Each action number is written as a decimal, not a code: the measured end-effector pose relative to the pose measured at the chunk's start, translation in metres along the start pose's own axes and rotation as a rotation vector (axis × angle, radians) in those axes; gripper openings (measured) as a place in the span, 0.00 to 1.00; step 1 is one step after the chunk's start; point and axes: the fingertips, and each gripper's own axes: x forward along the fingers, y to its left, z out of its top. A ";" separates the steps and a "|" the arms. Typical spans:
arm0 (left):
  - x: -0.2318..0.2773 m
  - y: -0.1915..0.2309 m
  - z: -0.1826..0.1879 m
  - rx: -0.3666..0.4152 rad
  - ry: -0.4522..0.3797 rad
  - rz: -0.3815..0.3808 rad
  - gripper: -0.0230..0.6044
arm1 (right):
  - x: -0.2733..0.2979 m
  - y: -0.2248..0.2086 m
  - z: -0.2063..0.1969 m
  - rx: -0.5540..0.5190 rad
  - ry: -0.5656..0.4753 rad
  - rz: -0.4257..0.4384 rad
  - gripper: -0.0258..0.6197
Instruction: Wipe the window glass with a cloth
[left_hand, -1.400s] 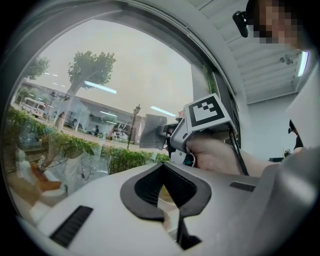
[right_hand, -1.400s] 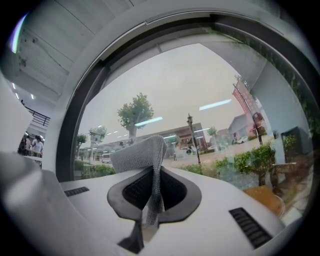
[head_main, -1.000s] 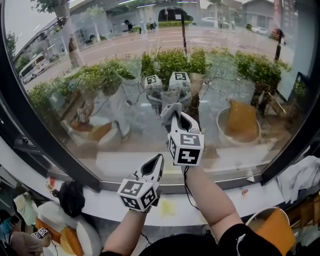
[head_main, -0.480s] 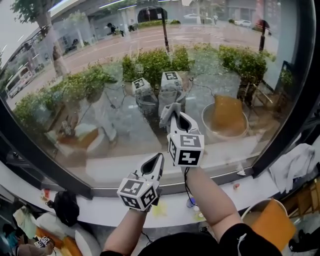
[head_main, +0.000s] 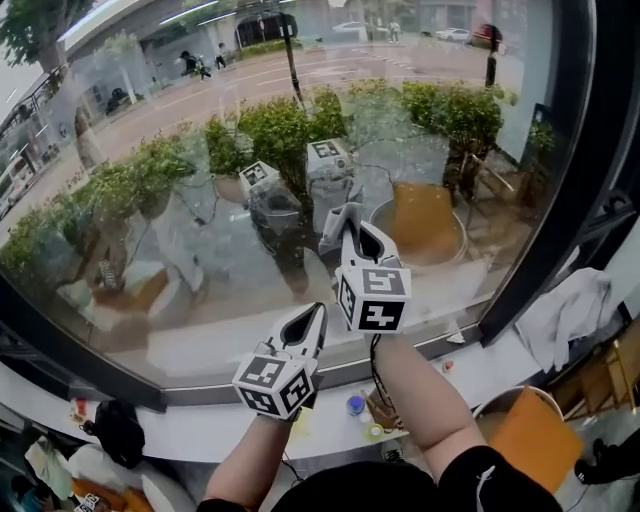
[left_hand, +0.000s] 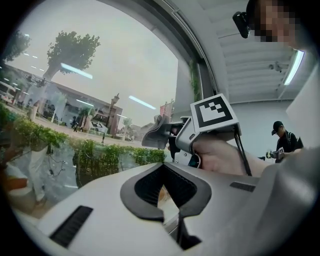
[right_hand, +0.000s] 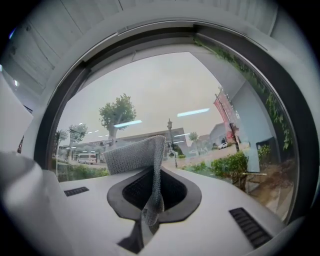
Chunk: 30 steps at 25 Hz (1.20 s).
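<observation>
The window glass fills the head view, with shrubs and a street behind it. My right gripper is raised to the glass and is shut on a grey knit cloth, whose folded edge sticks up past the jaws. In the right gripper view the cloth is pinched between the dark pads. My left gripper hangs lower and nearer the sill, shut with nothing in it. In the left gripper view the right gripper and the cloth show ahead.
A thick black window frame runs down the right. A white sill lies below the glass with small items on it. A white cloth lies at the right, an orange seat at the bottom right, a black bag at the bottom left.
The window and its frame have slid left in the head view, so both grippers stand further right along the glass. The right gripper still holds the cloth; the left stays shut.
</observation>
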 end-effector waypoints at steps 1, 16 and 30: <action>0.008 -0.006 -0.002 -0.001 0.004 -0.009 0.05 | -0.002 -0.012 0.001 0.000 -0.001 -0.010 0.10; 0.127 -0.105 -0.024 -0.005 0.047 -0.124 0.05 | -0.032 -0.201 0.005 -0.012 0.015 -0.169 0.10; 0.205 -0.167 -0.048 -0.011 0.067 -0.194 0.05 | -0.055 -0.324 -0.006 -0.035 0.030 -0.267 0.10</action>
